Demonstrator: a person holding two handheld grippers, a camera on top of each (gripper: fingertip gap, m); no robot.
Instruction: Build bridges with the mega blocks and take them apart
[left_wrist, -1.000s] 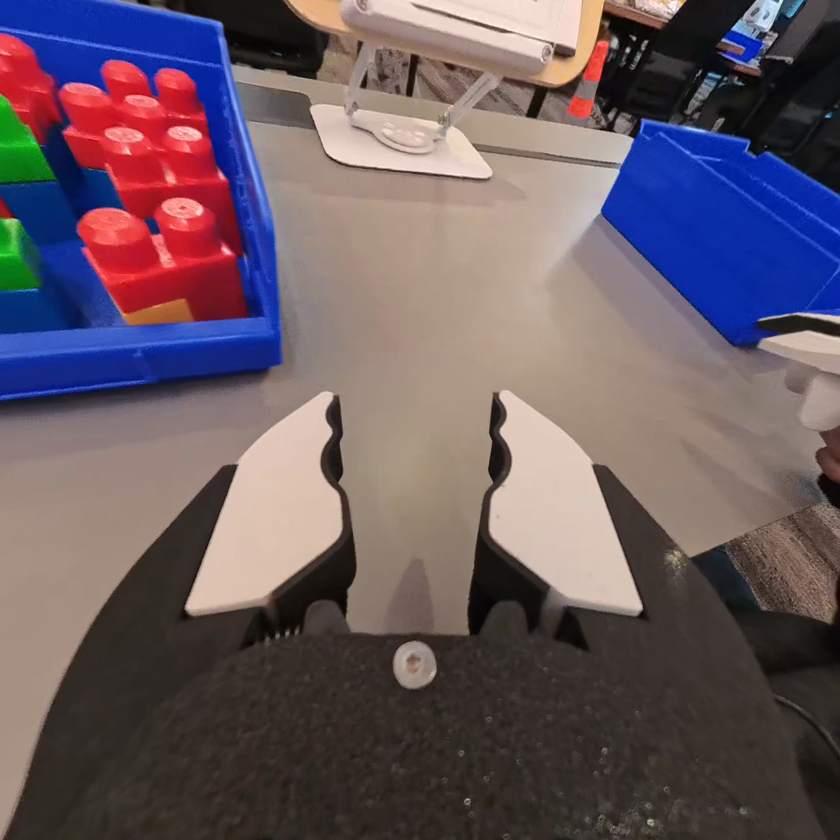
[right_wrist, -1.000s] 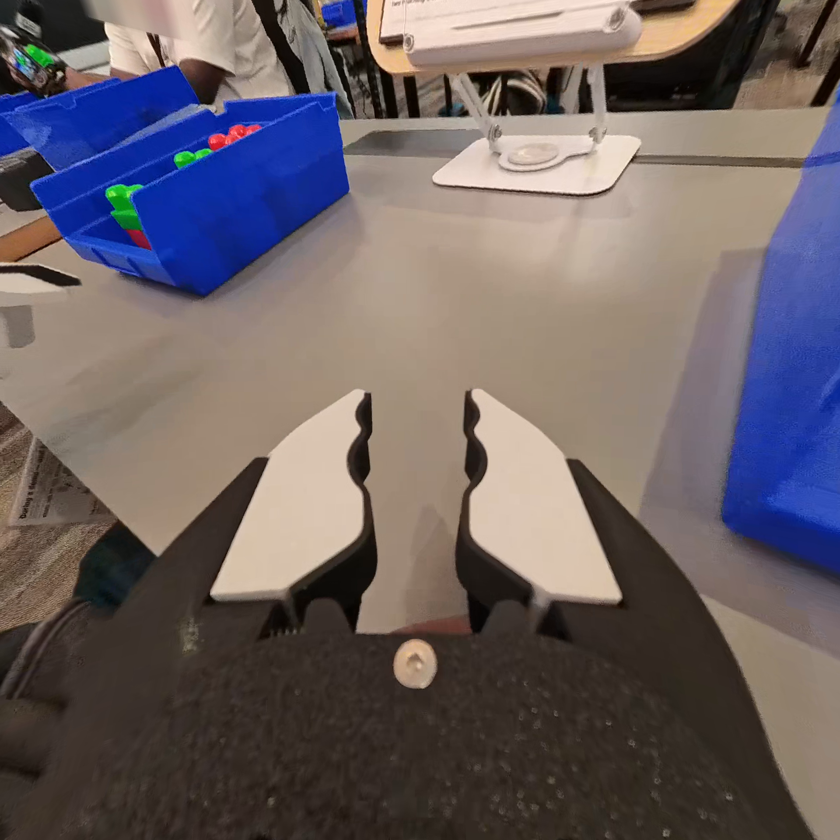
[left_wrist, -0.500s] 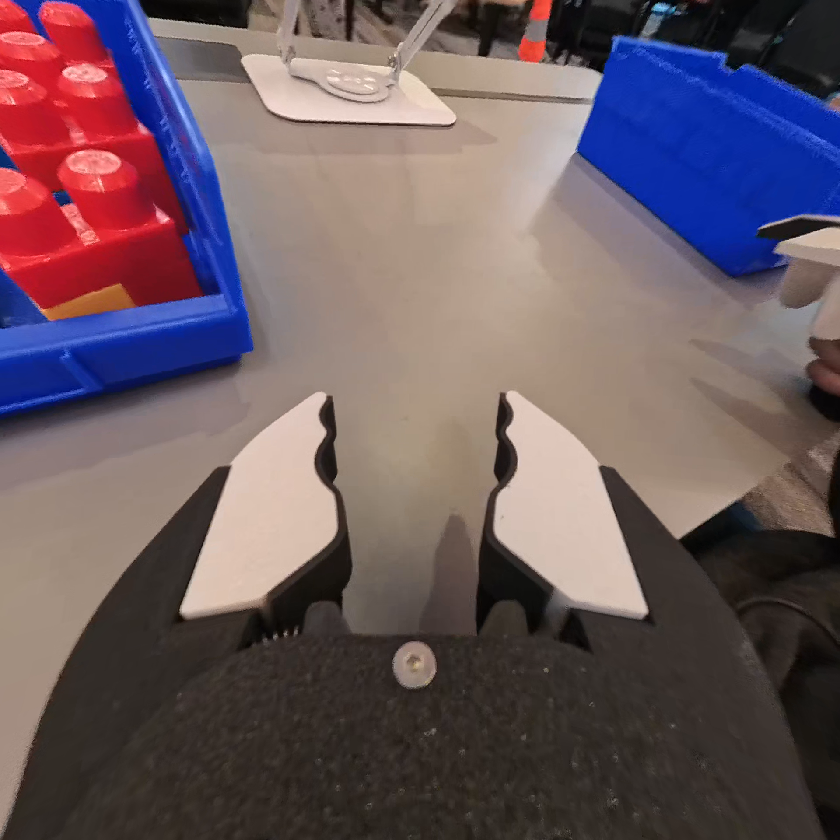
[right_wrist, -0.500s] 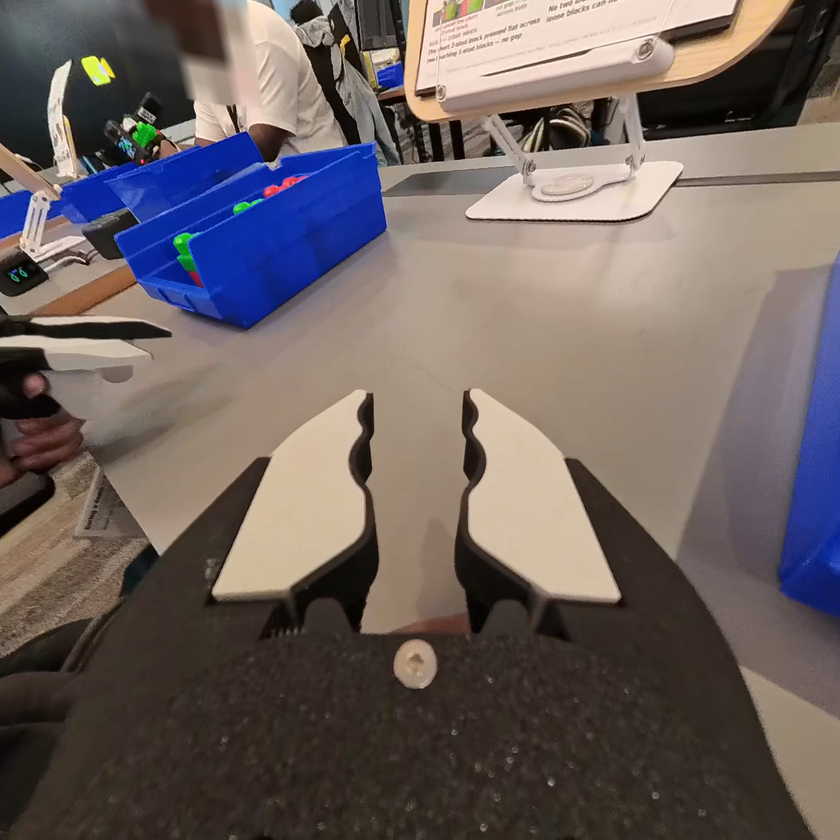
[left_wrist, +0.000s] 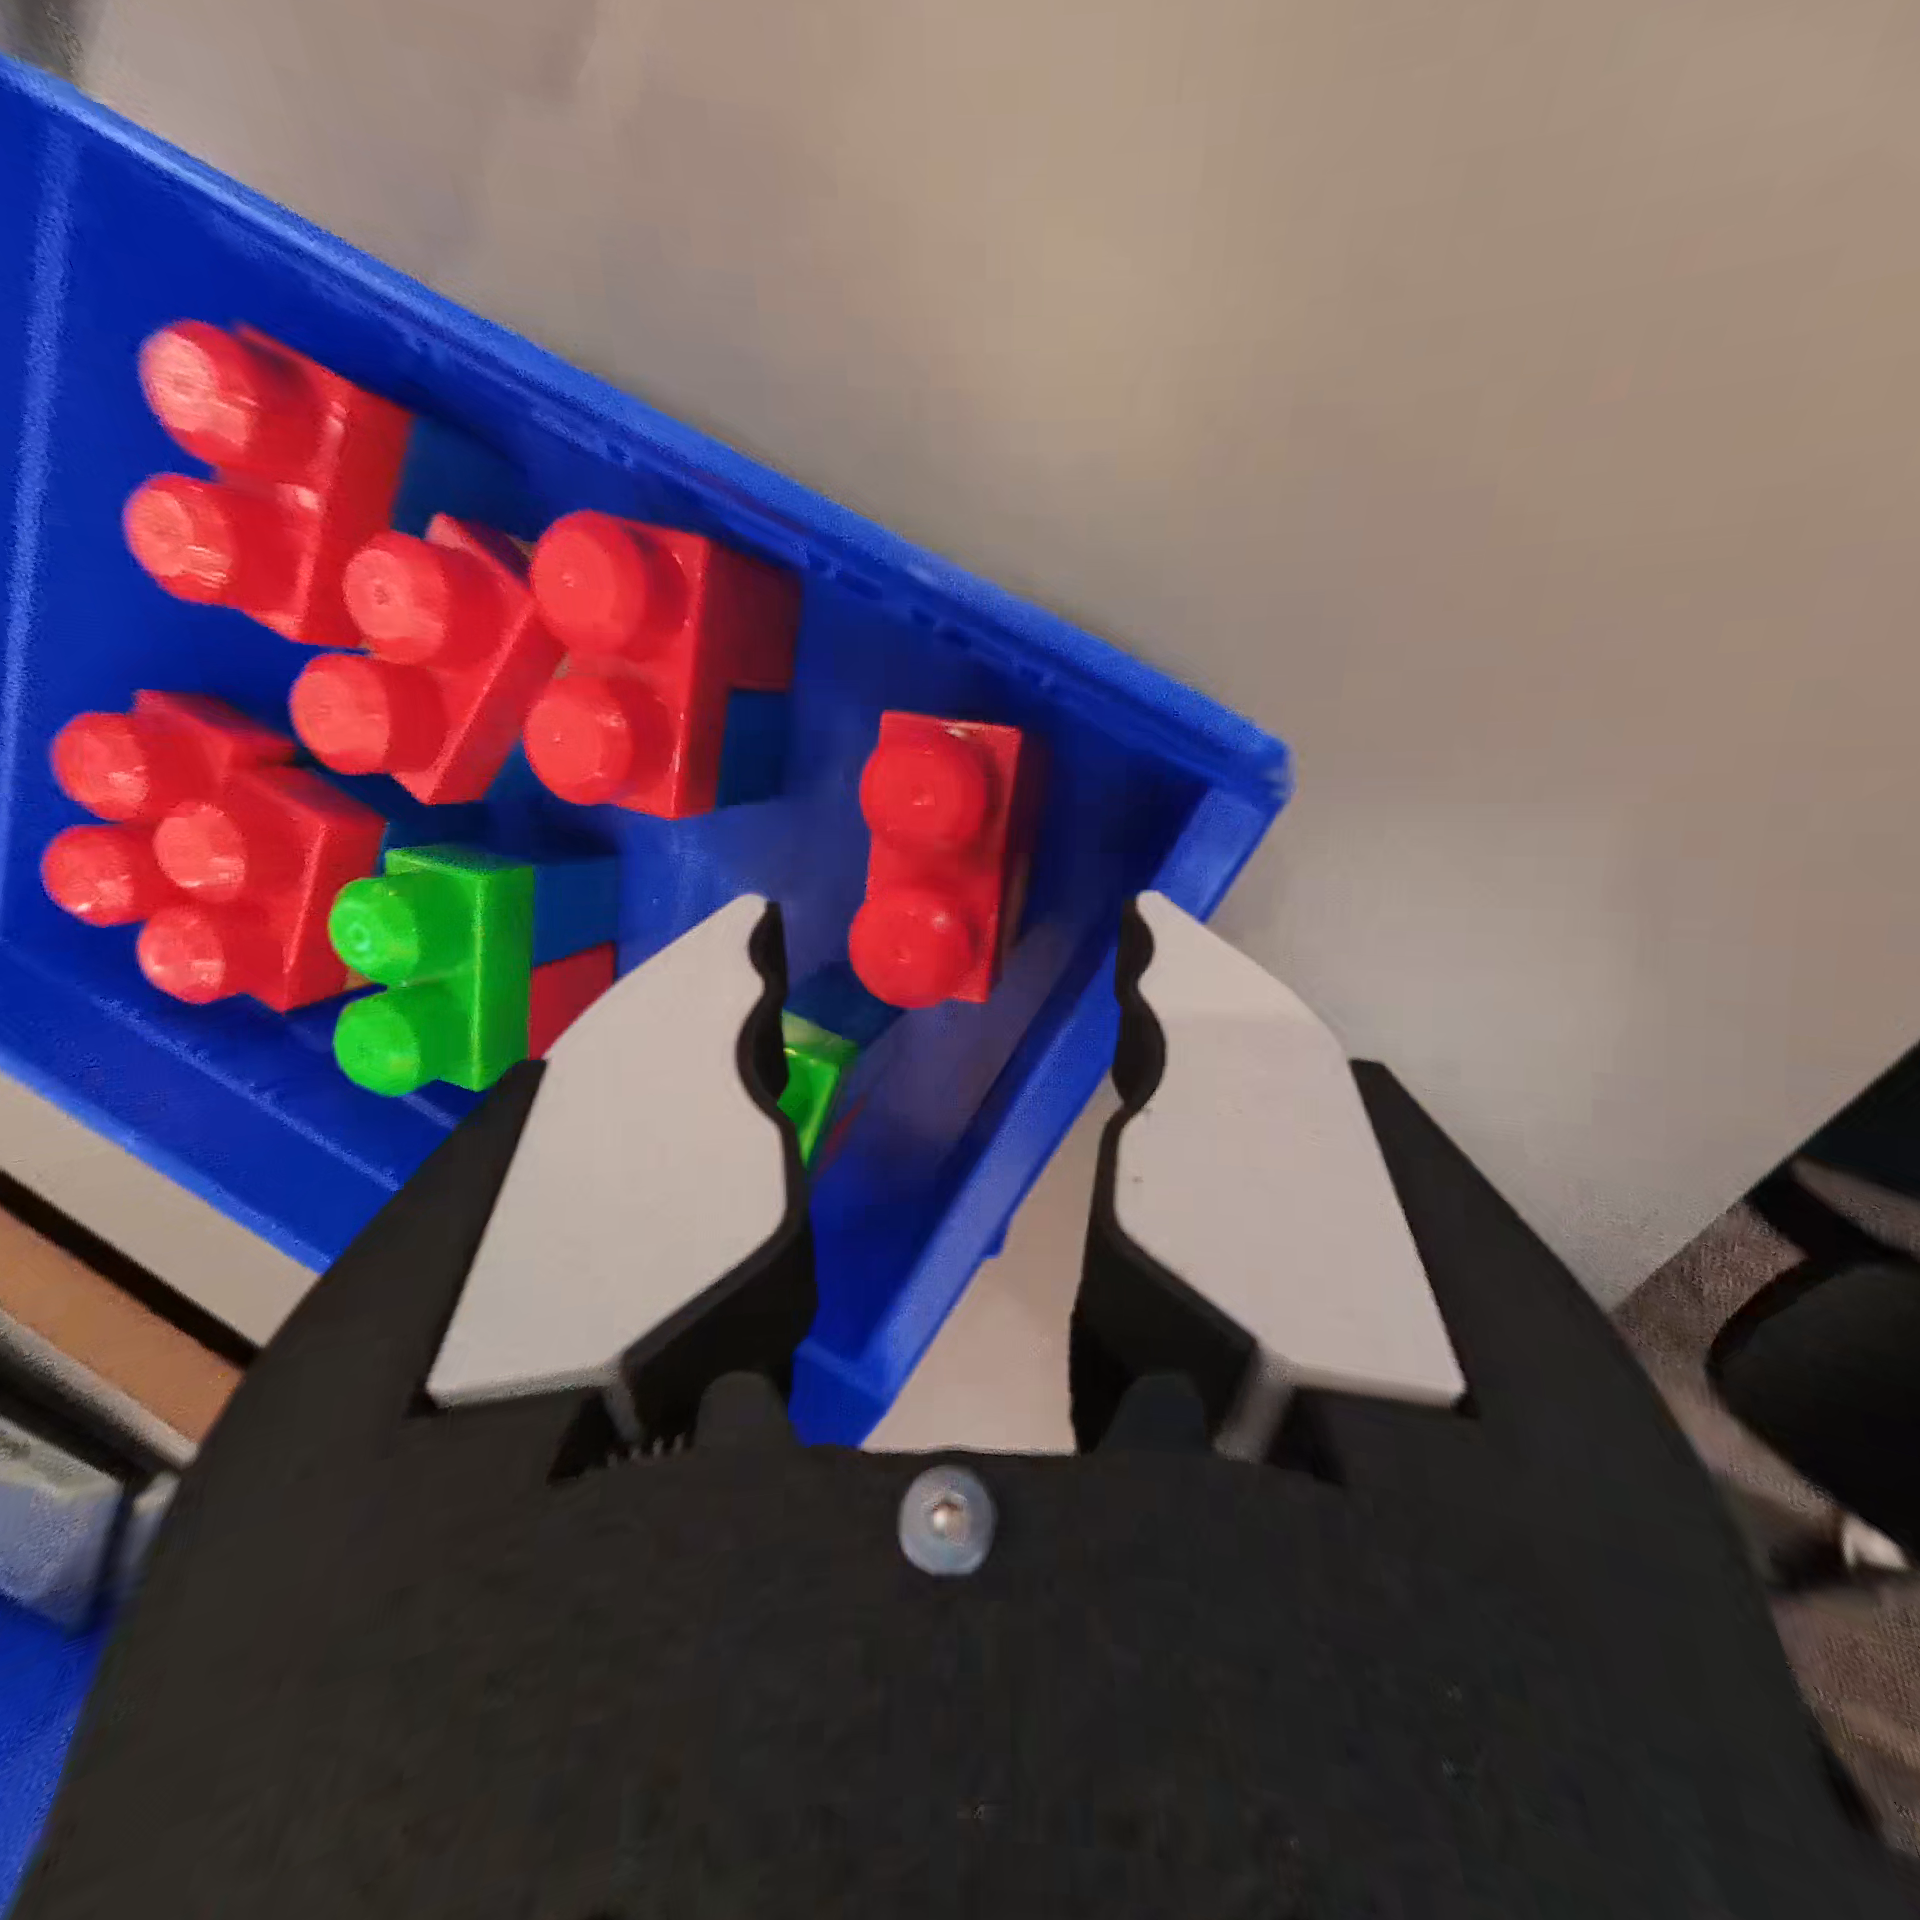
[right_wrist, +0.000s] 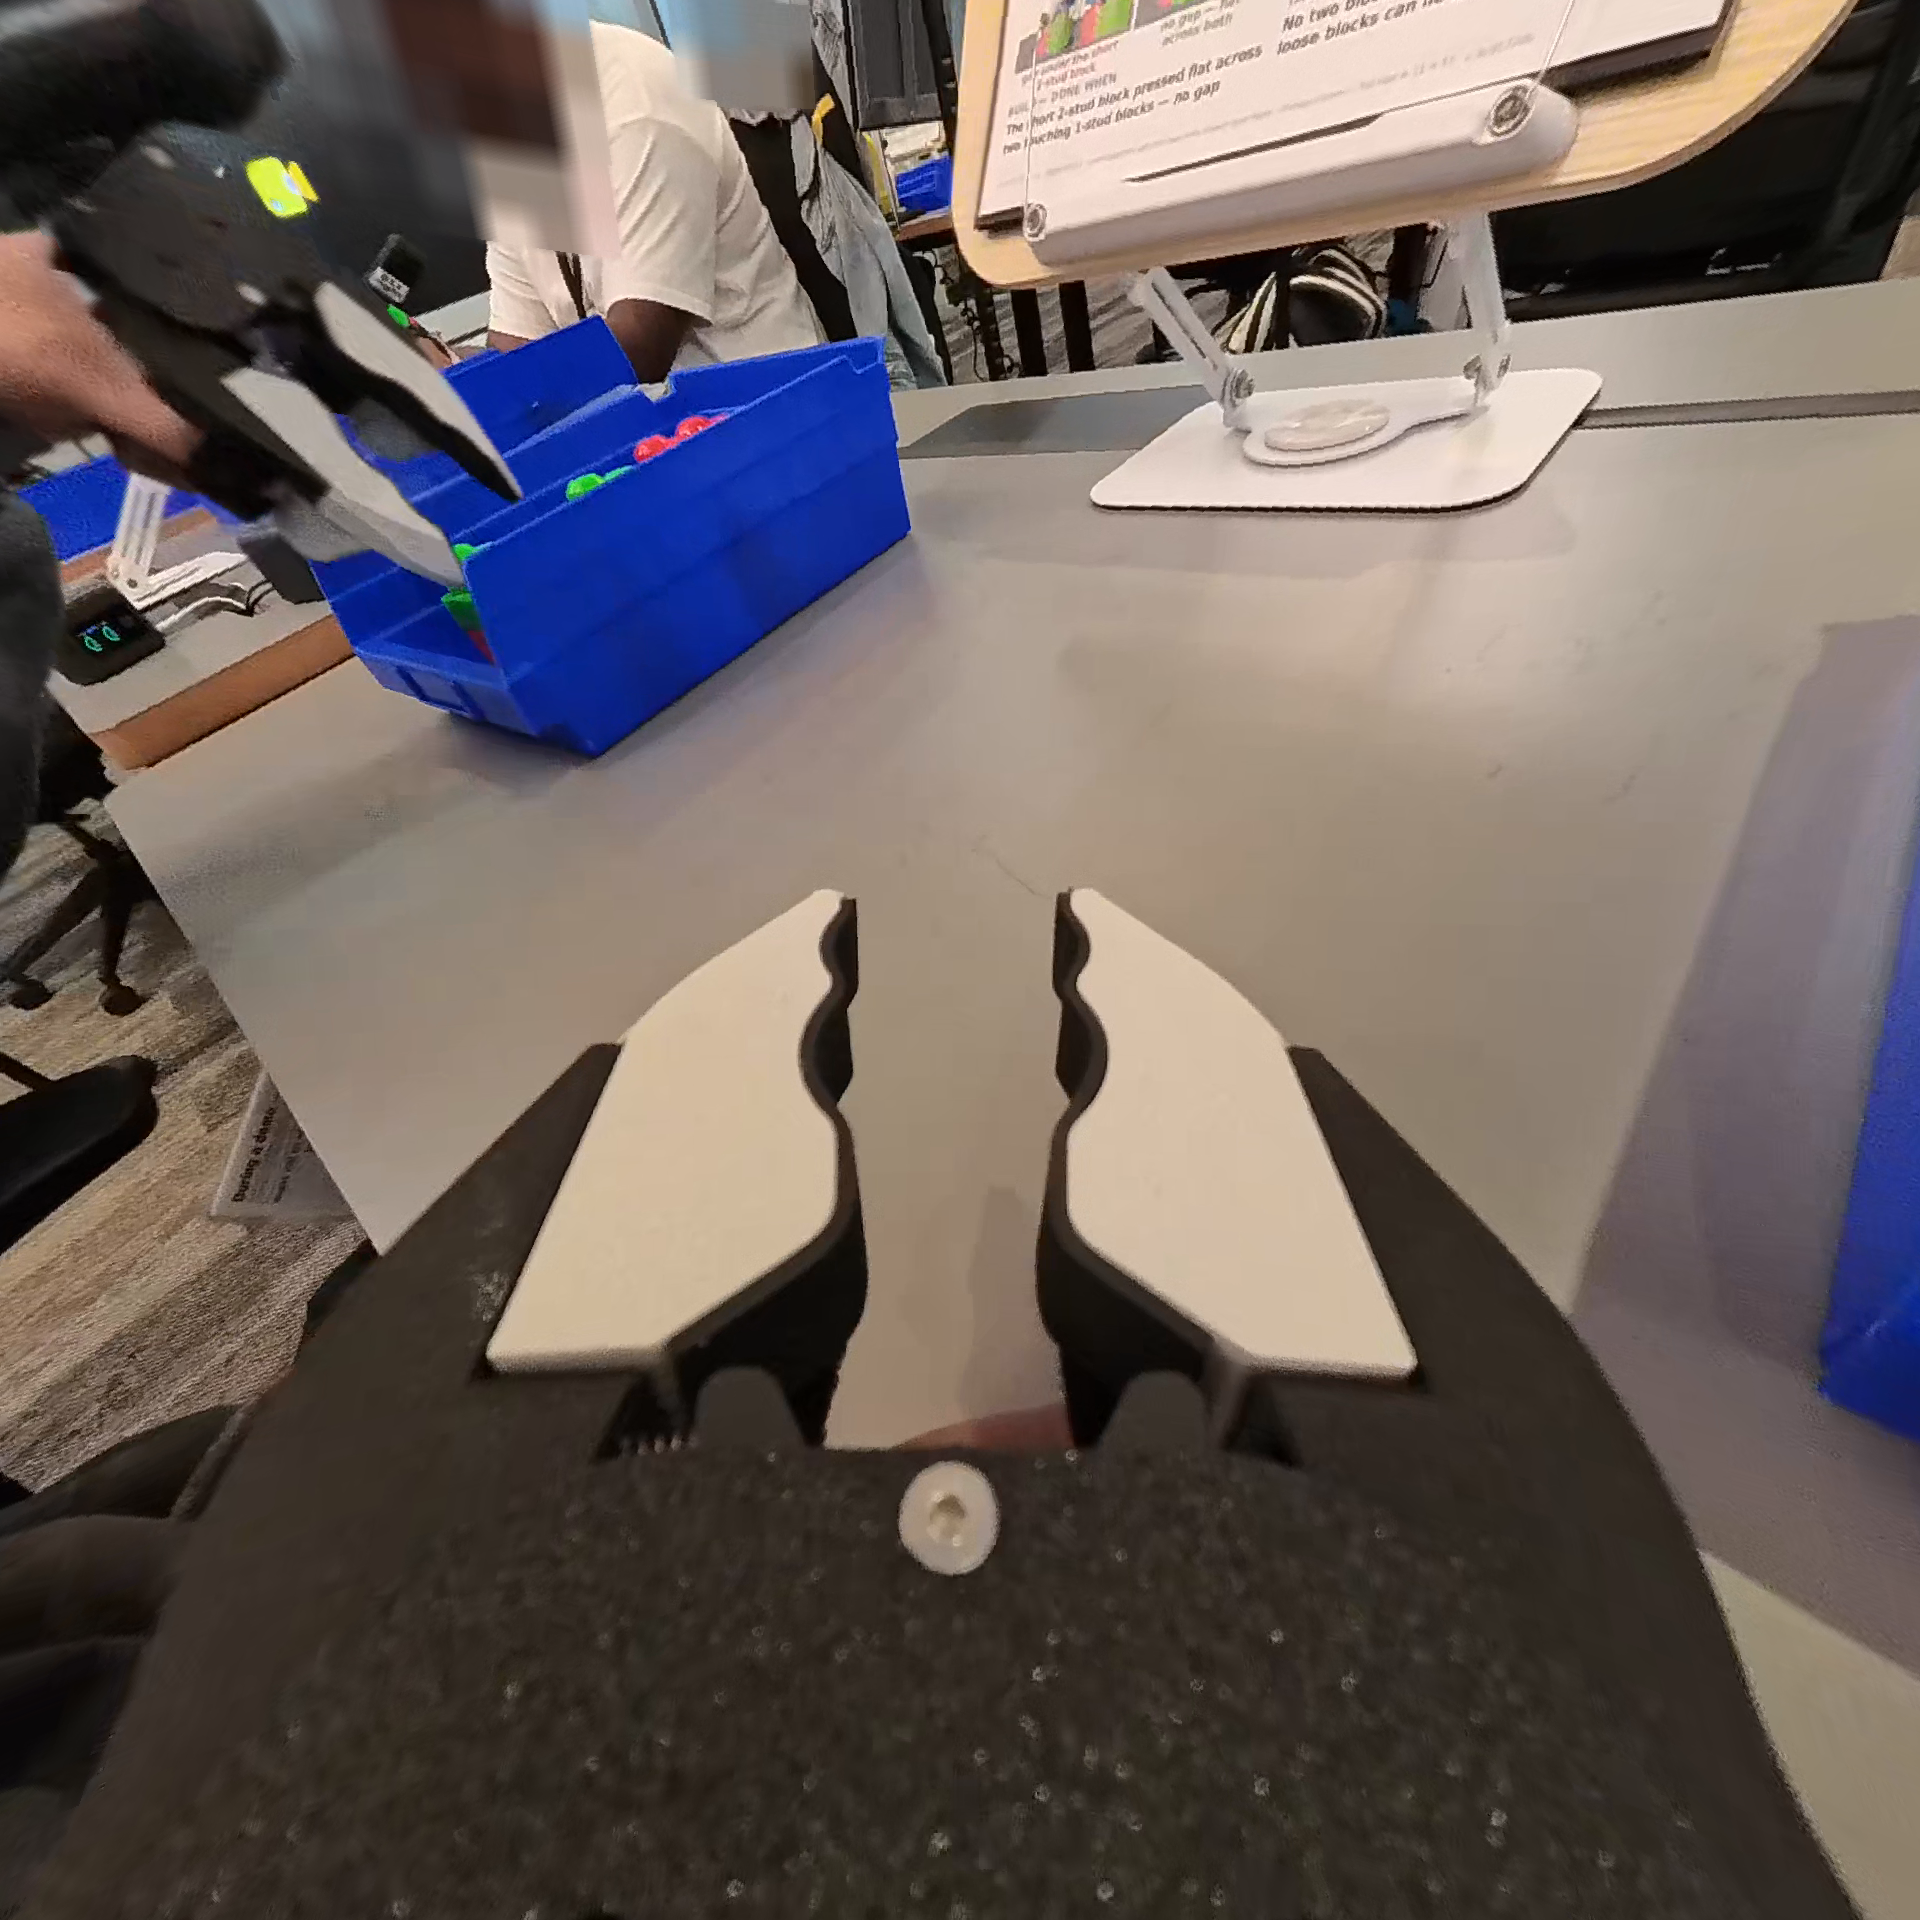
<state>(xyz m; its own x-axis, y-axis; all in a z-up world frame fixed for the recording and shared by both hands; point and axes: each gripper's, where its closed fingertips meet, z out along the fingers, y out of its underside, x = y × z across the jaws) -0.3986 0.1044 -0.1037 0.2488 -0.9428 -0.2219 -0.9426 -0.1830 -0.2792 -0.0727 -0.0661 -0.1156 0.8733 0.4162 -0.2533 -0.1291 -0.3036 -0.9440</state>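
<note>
In the left wrist view a blue bin (left_wrist: 1049, 1132) holds several red two-stud blocks and green ones. My left gripper (left_wrist: 945, 920) is open and empty, pointing down over the bin's near corner, with a red two-stud block (left_wrist: 935, 857) just beyond its fingertips and a green block (left_wrist: 436, 977) to the left. My right gripper (right_wrist: 954, 906) is open and empty, low over the bare grey table (right_wrist: 1247, 727). In the right wrist view the left gripper (right_wrist: 416, 468) shows over the same bin (right_wrist: 665, 582) at the table's left.
A white stand (right_wrist: 1351, 436) holding a wooden board with a printed sheet stands at the table's back. A second blue bin (right_wrist: 1881, 1247) sits at the right edge. A person in a white shirt (right_wrist: 686, 239) stands behind the table. Carpet floor lies left of the table edge. Some 35 cm of space lies between my two pairs of fingers.
My left gripper has swung left and tipped down from the bare table to over the block bin. My right gripper has tilted up a little and stayed open over the table.
</note>
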